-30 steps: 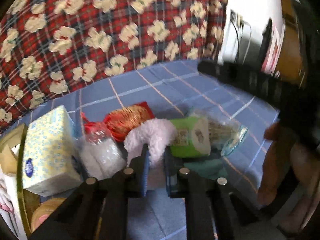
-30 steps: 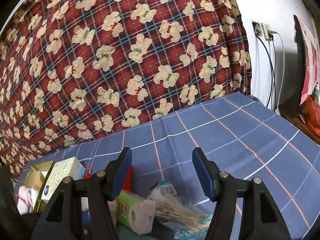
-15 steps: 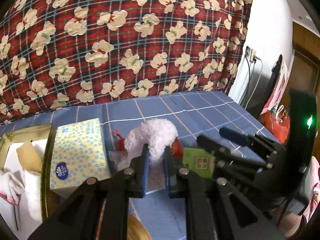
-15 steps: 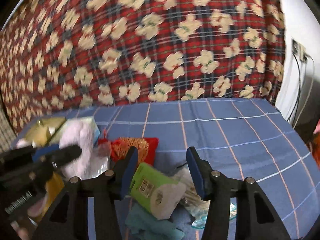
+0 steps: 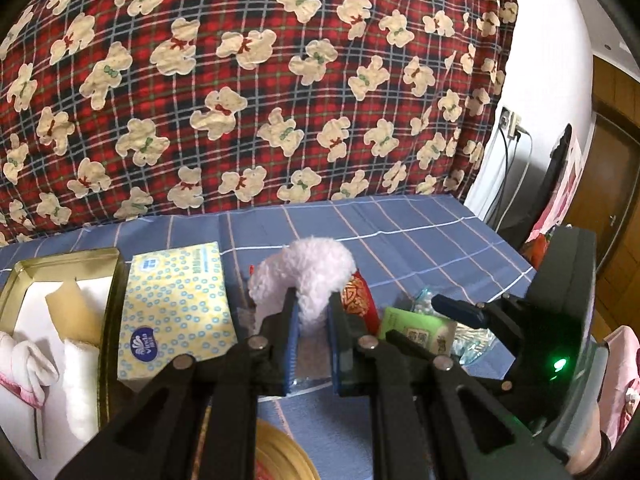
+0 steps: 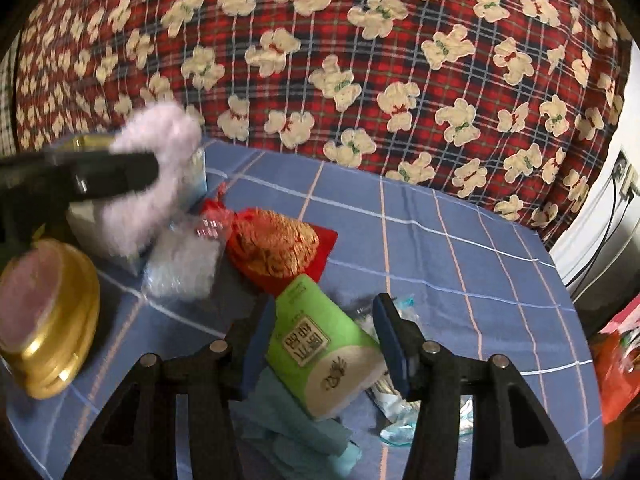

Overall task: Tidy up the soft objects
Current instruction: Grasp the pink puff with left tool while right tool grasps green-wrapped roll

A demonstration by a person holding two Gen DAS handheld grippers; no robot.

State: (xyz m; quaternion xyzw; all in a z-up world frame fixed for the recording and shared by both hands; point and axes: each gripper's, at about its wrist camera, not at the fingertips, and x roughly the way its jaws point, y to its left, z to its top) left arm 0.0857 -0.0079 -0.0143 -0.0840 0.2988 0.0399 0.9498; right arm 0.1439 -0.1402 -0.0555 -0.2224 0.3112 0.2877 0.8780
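A: Two big cloths fill most of the scene: the red plaid bear-print blanket (image 5: 256, 92) banked up behind, and the blue checked sheet (image 6: 460, 256) on which everything lies.

B: What comes next in size?

A: The gold rectangular tin (image 5: 108, 320) at the left edge, with white and beige cloths inside, and the yellow tissue pack (image 5: 176, 308) lying right against its wall. A round gold tin (image 6: 52, 320) sits nearer the camera, just beside the pile.

B: And the grippers?

A: The left gripper (image 5: 312, 344) is clamped on the white fluffy piece (image 5: 308, 272), lifted clear of the sheet. From the right wrist it hangs blurred above the clear crinkly bag (image 6: 184, 264). The right gripper (image 6: 328, 348) straddles the green tissue roll pack (image 6: 320, 344); its pads look to be against the pack's sides, gripping it.

B: What crowds the green pack?

A: The red and gold pouch (image 6: 276, 248) lies just behind it. A pale blue cloth (image 6: 296, 432) is under its near end, and a clear packet of cotton swabs (image 6: 396, 412) is tucked beneath the right finger. The left gripper's arm stands close on its left.
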